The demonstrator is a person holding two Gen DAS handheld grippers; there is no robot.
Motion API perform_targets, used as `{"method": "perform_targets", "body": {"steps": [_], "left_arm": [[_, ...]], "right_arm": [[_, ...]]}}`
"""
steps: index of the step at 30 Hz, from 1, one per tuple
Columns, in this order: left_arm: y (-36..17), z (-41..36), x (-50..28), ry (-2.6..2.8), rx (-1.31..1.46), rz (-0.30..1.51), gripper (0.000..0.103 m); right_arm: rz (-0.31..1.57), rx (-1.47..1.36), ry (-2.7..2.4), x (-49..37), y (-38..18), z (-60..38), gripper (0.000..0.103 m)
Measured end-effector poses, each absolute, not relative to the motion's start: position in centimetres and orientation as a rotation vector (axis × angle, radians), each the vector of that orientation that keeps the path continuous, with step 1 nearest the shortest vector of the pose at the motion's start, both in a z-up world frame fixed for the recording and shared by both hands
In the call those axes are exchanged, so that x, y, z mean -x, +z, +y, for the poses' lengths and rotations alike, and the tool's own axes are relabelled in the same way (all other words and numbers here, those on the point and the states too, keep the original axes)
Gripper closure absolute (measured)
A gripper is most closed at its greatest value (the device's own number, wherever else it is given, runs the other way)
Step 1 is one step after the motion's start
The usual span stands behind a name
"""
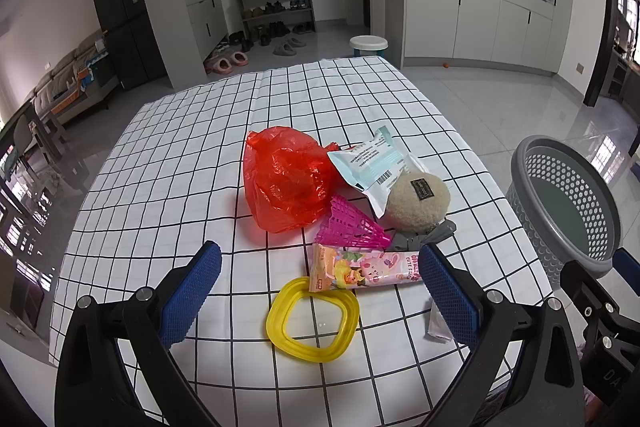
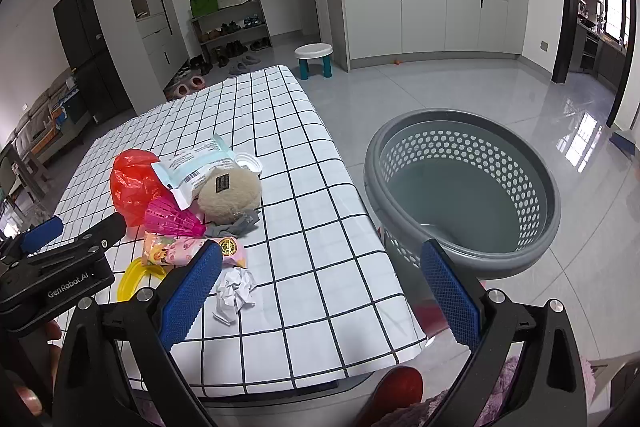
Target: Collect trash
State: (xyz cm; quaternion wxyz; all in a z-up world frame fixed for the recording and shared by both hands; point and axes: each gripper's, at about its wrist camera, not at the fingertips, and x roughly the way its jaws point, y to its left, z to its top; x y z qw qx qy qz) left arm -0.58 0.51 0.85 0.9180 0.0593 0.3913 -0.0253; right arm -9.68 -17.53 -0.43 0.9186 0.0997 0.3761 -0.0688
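Observation:
A checked tablecloth (image 1: 192, 163) carries a pile: a red plastic bag (image 1: 286, 179), a white-and-teal packet (image 1: 370, 163), a beige plush ball (image 1: 418, 201), a pink shuttlecock (image 1: 352, 225), a pink snack wrapper (image 1: 360, 269), a yellow ring (image 1: 312, 319) and crumpled white paper (image 2: 234, 291). My left gripper (image 1: 320, 287) is open and empty, hovering above the yellow ring. My right gripper (image 2: 320, 291) is open and empty over the table's right edge, with the paper by its left finger. A grey perforated basket (image 2: 464, 187) stands on the floor right of the table.
A small white stool (image 2: 314, 59) stands beyond the table. Grey cabinets (image 2: 420, 19) line the back wall, a shoe rack (image 2: 230, 31) the far left. The left gripper's body (image 2: 56, 267) shows at the left of the right wrist view.

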Motion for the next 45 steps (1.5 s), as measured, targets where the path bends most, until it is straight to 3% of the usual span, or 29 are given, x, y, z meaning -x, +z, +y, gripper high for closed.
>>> {"method": "perform_targets", "body": {"steps": [45], "left_arm": [[0.90, 0.60, 1.06, -0.048, -0.130, 0.803, 0.006]], "right_arm": [[0.772, -0.200, -0.140, 9.74, -0.47, -17.31, 0.008]]}}
